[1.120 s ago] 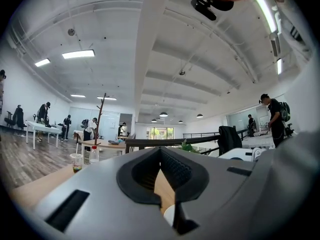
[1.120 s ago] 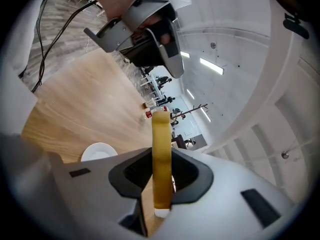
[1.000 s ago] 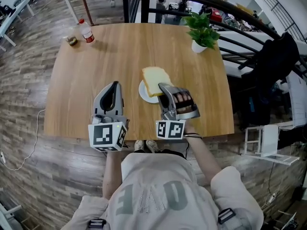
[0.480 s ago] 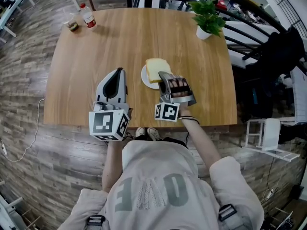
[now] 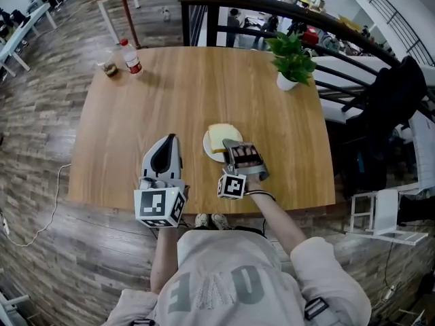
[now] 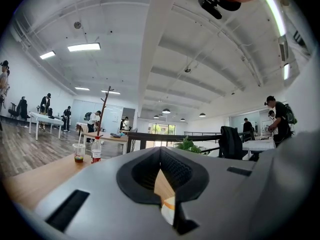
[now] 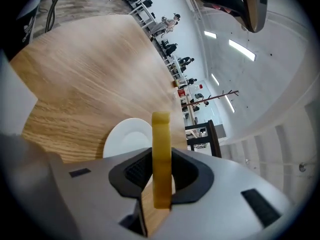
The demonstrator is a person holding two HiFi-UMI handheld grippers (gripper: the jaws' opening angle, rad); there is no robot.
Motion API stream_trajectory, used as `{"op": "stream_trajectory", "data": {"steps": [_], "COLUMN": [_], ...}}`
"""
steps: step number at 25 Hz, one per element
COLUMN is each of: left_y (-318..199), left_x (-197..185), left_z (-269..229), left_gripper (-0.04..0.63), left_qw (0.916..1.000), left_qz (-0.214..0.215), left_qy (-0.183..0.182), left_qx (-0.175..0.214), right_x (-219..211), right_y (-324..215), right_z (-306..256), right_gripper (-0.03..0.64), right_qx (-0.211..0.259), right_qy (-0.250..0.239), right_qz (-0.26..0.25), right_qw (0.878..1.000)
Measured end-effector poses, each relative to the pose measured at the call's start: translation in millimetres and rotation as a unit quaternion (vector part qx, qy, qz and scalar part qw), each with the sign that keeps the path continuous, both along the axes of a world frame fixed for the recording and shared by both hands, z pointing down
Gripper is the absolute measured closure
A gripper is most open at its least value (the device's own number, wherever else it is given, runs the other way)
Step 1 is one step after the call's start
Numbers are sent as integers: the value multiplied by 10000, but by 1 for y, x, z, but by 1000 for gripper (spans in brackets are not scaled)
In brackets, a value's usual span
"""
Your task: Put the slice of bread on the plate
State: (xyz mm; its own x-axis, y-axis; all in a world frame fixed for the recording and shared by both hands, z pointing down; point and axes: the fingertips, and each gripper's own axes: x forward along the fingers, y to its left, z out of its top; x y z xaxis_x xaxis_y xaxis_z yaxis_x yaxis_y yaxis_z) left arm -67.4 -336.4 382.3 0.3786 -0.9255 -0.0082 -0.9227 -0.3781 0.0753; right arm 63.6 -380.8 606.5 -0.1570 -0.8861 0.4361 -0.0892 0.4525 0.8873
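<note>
A pale yellow slice of bread (image 5: 222, 137) hangs just over the small white plate (image 5: 209, 149) on the wooden table (image 5: 136, 128). My right gripper (image 5: 232, 145) is shut on the slice's near edge. In the right gripper view the bread (image 7: 161, 149) stands edge-on between the dark pads, with the plate (image 7: 125, 138) below and beyond it. I cannot tell whether the slice touches the plate. My left gripper (image 5: 169, 141) rests at the table's near left with its jaws together and nothing in them. Its own view (image 6: 167, 204) looks level across the table.
A potted plant (image 5: 291, 60) stands at the far right corner. A red-capped bottle (image 5: 131, 57) and a plastic cup (image 5: 109, 67) stand at the far left corner. A black railing (image 5: 272, 9) runs behind the table. A chair with a dark jacket (image 5: 387, 107) is to the right.
My right gripper has come down with the bread, from well above the plate to just over it. The left gripper has stayed where it was.
</note>
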Motion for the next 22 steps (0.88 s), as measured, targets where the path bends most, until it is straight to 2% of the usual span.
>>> {"op": "stream_trajectory", "data": {"steps": [3, 14, 19, 22], "left_y": [-4, -8, -8, -9], "left_x": [-2, 0, -1, -2], "left_z": [-1, 2, -3, -6], "left_gripper": [588, 588, 588, 588], "left_qw": [10000, 10000, 10000, 10000], "left_qz": [-19, 8, 3, 5], "left_qy": [53, 26, 8, 27], "left_qx": [5, -32, 37, 67], "right_x": [1, -2, -4, -6], "right_y": [-1, 3, 6, 1], "right_z": [9, 16, 25, 28], "right_gripper": [525, 525, 523, 523], "right_qx": [-189, -221, -728, -1067], "right_qy": [13, 270, 105, -188], "right_qz": [24, -182, -246, -183], "right_qw": [9998, 9992, 9970, 9939]}}
